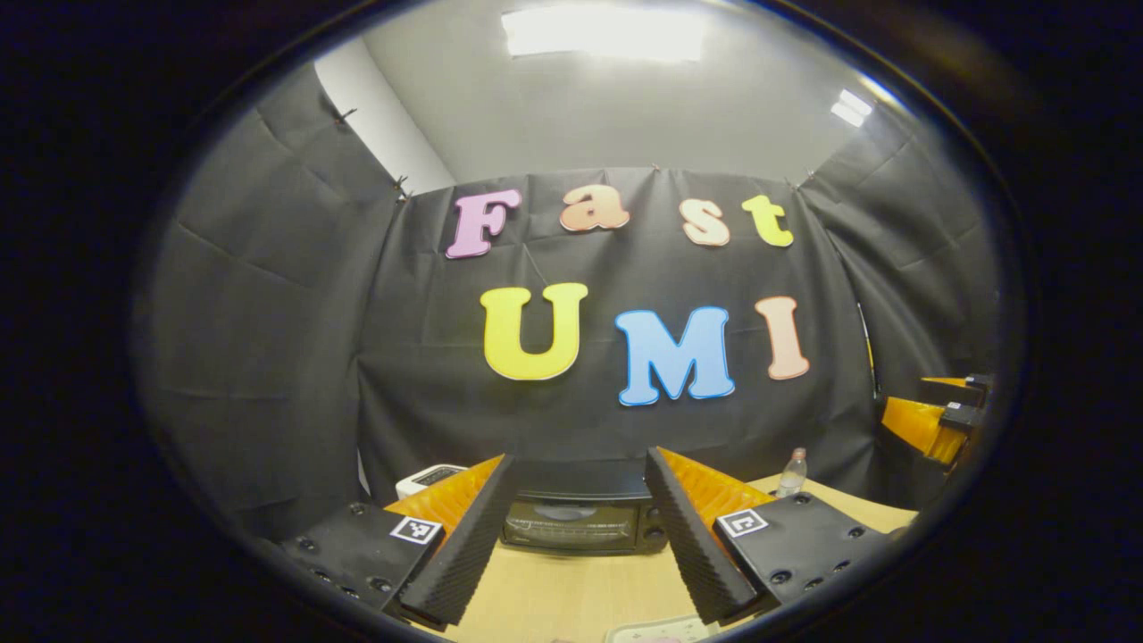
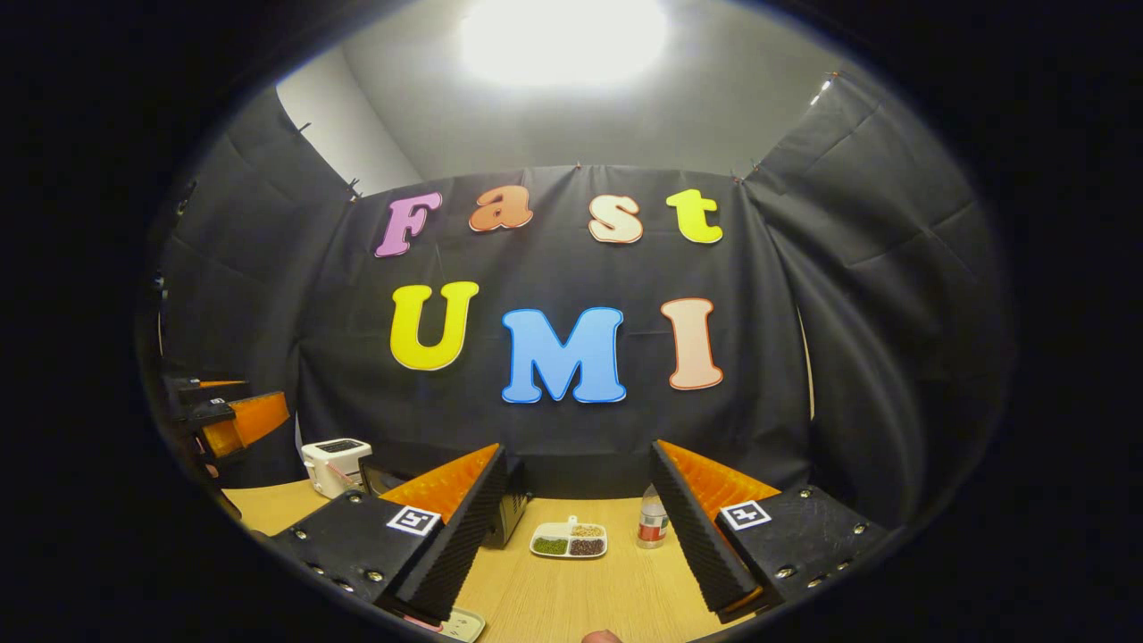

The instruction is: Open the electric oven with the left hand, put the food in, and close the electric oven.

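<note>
The black electric oven (image 1: pixel 576 525) stands at the back of the wooden table with its glass door closed. It lies straight ahead between the fingers of my left gripper (image 1: pixel 579 455), which is open, empty and well short of it. My right gripper (image 2: pixel 579 448) is also open and empty above the table; one corner of the oven (image 2: pixel 511 509) peeks out behind its left finger. A white divided dish of food (image 2: pixel 570 539) sits ahead between the right gripper's fingers. A pale plate edge (image 1: pixel 661 630) shows just below the left gripper, and a similar plate (image 2: pixel 460 623) under the right one.
A white toaster (image 2: pixel 335 464) stands left of the oven, also seen as the toaster (image 1: pixel 429 478). A small bottle (image 2: pixel 653 518) stands right of the dish, the same bottle (image 1: pixel 792 473). The other gripper (image 1: pixel 938 420) shows at the right edge, and the left one (image 2: pixel 232 415) at the left edge.
</note>
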